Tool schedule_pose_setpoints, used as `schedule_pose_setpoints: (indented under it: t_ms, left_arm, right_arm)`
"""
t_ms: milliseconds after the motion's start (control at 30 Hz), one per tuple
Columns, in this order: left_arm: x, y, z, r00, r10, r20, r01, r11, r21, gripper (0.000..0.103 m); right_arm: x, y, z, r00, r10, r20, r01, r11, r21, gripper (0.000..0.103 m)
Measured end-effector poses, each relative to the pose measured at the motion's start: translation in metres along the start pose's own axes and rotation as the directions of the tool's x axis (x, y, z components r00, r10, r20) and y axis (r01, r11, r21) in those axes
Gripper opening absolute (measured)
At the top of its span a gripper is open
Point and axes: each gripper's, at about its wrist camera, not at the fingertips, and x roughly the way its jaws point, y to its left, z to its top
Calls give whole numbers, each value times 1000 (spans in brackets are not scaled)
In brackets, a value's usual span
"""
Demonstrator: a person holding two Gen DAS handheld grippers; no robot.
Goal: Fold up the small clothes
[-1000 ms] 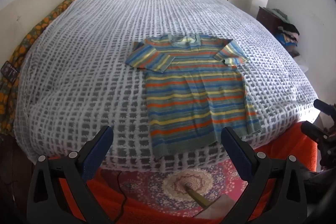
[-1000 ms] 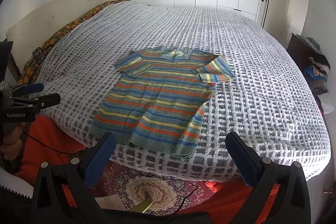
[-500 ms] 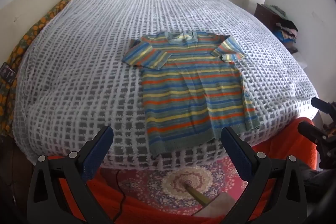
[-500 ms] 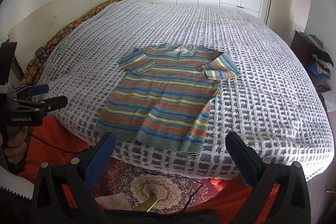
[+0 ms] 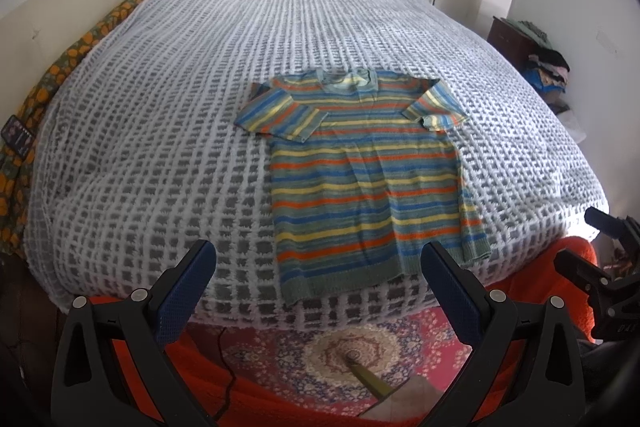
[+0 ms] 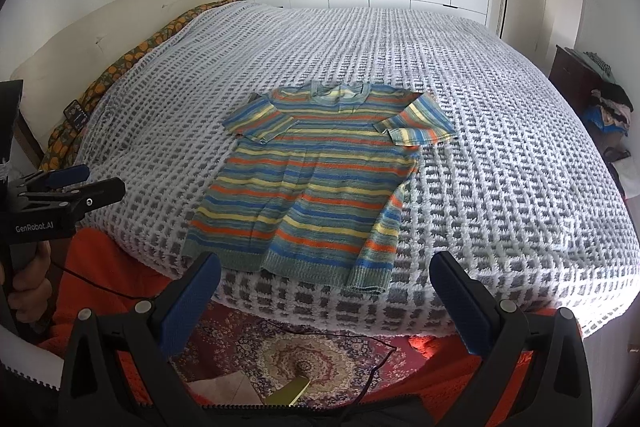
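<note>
Left gripper [image 5: 318, 277]: black plastic frame, two arms tipped with blue textured pads [image 5: 188, 289], round silver screws on each arm.
Right gripper [image 6: 324, 289]: the same build, black with blue pads [image 6: 192, 301] and silver screws.
Marking: white lettering "GenRobot.AI" on the left gripper's black side.
Cable: thin black wire trailing below.
Clothing: bright orange knitted garment [image 6: 104, 267].

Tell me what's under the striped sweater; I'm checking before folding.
The striped sweater lies flat on the white-and-grey knit bedspread. Anything hidden directly beneath it can't be seen.
</note>
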Motion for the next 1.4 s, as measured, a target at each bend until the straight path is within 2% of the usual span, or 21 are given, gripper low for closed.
schedule_pose_setpoints:
  t_ms: [267, 633, 1133, 1400]
  left_arm:
    - [-1, -7, 1, 1000, -6, 4, 6, 1000, 29, 102]
    - [2, -3, -5, 999, -37, -23, 37, 999, 16, 102]
    - [13, -15, -5, 998, -30, -62, 34, 998, 61, 102]
    - [14, -20, -3, 998, -33, -59, 37, 996, 83, 102]
  right_arm:
    - [0, 0, 1, 1000, 1, 5, -1, 1000, -4, 103]
    - [-5, 4, -1, 1000, -5, 24, 5, 1000, -10, 103]
    - [0, -2, -1, 1000, 9, 13, -9, 1000, 14, 103]
    - [2, -5, -1, 1000, 5, 14, -5, 1000, 23, 103]
